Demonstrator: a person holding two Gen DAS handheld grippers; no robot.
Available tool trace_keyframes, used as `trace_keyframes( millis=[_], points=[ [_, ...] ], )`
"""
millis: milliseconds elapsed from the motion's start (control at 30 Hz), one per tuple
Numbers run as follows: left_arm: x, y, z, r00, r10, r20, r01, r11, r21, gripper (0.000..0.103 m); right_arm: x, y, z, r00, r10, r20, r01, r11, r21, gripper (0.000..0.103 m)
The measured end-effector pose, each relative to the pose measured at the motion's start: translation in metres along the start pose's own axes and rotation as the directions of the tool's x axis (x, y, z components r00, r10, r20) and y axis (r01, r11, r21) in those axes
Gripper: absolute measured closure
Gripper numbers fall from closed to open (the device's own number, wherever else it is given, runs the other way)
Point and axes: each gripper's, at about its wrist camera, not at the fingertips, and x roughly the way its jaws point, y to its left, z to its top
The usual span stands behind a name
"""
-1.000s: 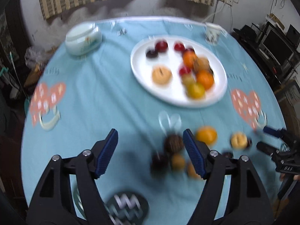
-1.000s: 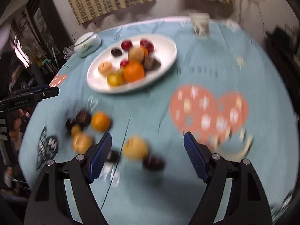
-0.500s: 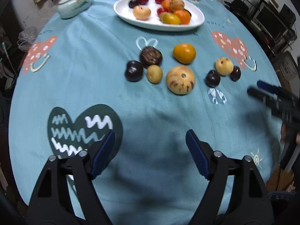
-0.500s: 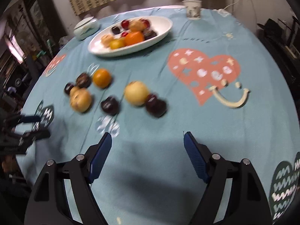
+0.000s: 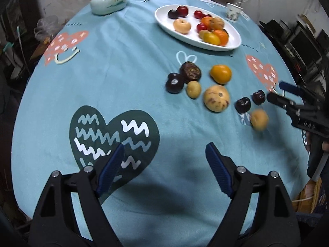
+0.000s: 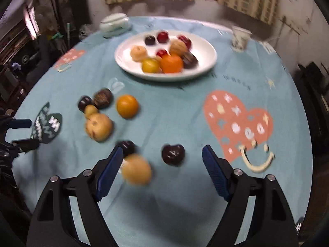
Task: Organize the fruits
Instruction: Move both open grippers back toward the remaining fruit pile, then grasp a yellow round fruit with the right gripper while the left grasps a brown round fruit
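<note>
A white oval plate (image 5: pixel 234 41) (image 6: pixel 207 61) at the back holds several fruits. Loose fruits lie on the blue cloth: an orange (image 5: pixel 221 73) (image 6: pixel 127 106), a large tan fruit (image 5: pixel 216 98) (image 6: pixel 99 127), a brown fruit (image 5: pixel 190 71), dark plums (image 5: pixel 174 83) (image 5: pixel 243 105) (image 6: pixel 173 154) and a small yellow-orange fruit (image 5: pixel 259 119) (image 6: pixel 136 171). My left gripper (image 5: pixel 164 168) is open and empty over the cloth's front. My right gripper (image 6: pixel 162 168) is open, with the yellow-orange fruit and a plum between its fingers; it also shows in the left wrist view (image 5: pixel 287 94).
A pale lidded dish (image 5: pixel 108 0) (image 6: pixel 115 24) stands at the back left and a patterned cup (image 5: pixel 232 12) (image 6: pixel 239 38) at the back right. The round table's edge drops off to clutter on all sides.
Both grippers stayed open. The right gripper moved forward to the near fruits. The small yellow-orange fruit shifted from beside the two plums toward the front and is blurred.
</note>
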Motion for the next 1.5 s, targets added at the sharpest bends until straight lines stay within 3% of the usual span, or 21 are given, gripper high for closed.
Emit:
trace_keyframes(
  millis=[100, 200, 233, 333, 433, 600, 733, 867, 1033, 1233, 1267, 1300, 1333, 1367, 1433, 1500],
  points=[
    [0.003, 0.002, 0.013, 1.0, -0.014, 0.006, 0.014, 0.999, -0.046, 0.02, 0.038, 0.033, 0.033, 0.997, 0.069, -0.019, -0.069, 0.998, -0.003, 0.014],
    [0.004, 0.004, 0.03, 1.0, -0.011, 0.029, 0.013, 0.997, -0.072, 0.02, 0.063, 0.057, 0.028, 0.996, 0.014, -0.091, -0.02, 0.998, -0.06, 0.014],
    [0.005, 0.005, 0.038, 0.999, -0.011, 0.04, 0.014, 0.998, -0.069, 0.02, 0.056, 0.054, 0.016, 0.993, 0.049, -0.103, -0.055, 0.997, -0.057, 0.014],
    [0.014, 0.001, 0.058, 0.999, -0.011, 0.05, 0.013, 0.999, -0.04, 0.02, 0.019, 0.038, -0.013, 0.996, 0.011, -0.083, -0.019, 0.996, -0.091, 0.014],
    [0.034, -0.016, 0.077, 0.999, -0.024, 0.032, 0.024, 1.0, 0.009, 0.02, -0.021, -0.002, -0.032, 0.998, 0.057, -0.038, -0.055, 0.998, 0.04, 0.012],
    [0.077, -0.037, 0.093, 0.999, 0.032, -0.027, -0.031, 0.998, 0.047, 0.019, -0.043, -0.033, -0.061, 0.999, 0.038, -0.018, -0.034, 0.98, 0.196, 0.012],
    [0.065, -0.02, 0.077, 0.996, 0.086, -0.035, -0.084, 0.995, 0.057, 0.021, -0.047, -0.029, -0.073, 0.997, 0.067, -0.026, -0.061, 0.979, 0.195, 0.012],
    [0.029, 0.0, 0.047, 0.999, 0.026, -0.019, -0.025, 0.999, 0.03, 0.021, -0.057, -0.021, -0.083, 0.997, 0.08, 0.002, -0.08, 0.986, 0.143, 0.012],
    [0.007, -0.018, 0.022, 0.999, -0.036, -0.009, 0.036, 0.994, 0.104, 0.02, -0.057, -0.008, -0.107, 0.995, 0.085, -0.056, -0.083, 0.996, 0.032, 0.012],
    [0.018, -0.044, 0.005, 0.996, -0.059, -0.071, 0.069, 0.987, 0.147, 0.02, -0.041, 0.001, -0.12, 0.985, 0.139, -0.106, -0.134, 0.989, 0.055, 0.016],
    [0.018, -0.047, 0.004, 0.995, -0.06, -0.075, 0.071, 0.986, 0.151, 0.02, -0.039, 0.003, -0.121, 0.985, 0.136, -0.108, -0.132, 0.99, 0.05, 0.018],
    [0.018, -0.05, 0.003, 0.995, -0.057, -0.076, 0.069, 0.985, 0.157, 0.02, -0.032, 0.006, -0.121, 0.984, 0.123, -0.128, -0.119, 0.992, 0.039, 0.027],
    [0.019, -0.05, 0.003, 0.996, -0.054, -0.076, 0.065, 0.985, 0.16, 0.02, -0.026, 0.009, -0.121, 0.982, 0.112, -0.15, -0.108, 0.994, 0.031, 0.046],
    [0.019, -0.052, 0.002, 0.996, -0.054, -0.076, 0.065, 0.985, 0.163, 0.02, -0.021, 0.012, -0.122, 0.982, 0.099, -0.16, -0.096, 0.995, 0.022, 0.053],
    [0.02, -0.057, 0.003, 0.996, -0.054, -0.075, 0.066, 0.984, 0.168, 0.02, -0.02, 0.017, -0.12, 0.981, 0.109, -0.163, -0.109, 0.994, 0.007, 0.064],
    [0.021, -0.061, 0.006, 0.995, -0.065, -0.078, 0.077, 0.983, 0.169, 0.02, -0.023, 0.016, -0.119, 0.977, 0.116, -0.177, -0.116, 0.993, 0.006, 0.064]
  ],
)
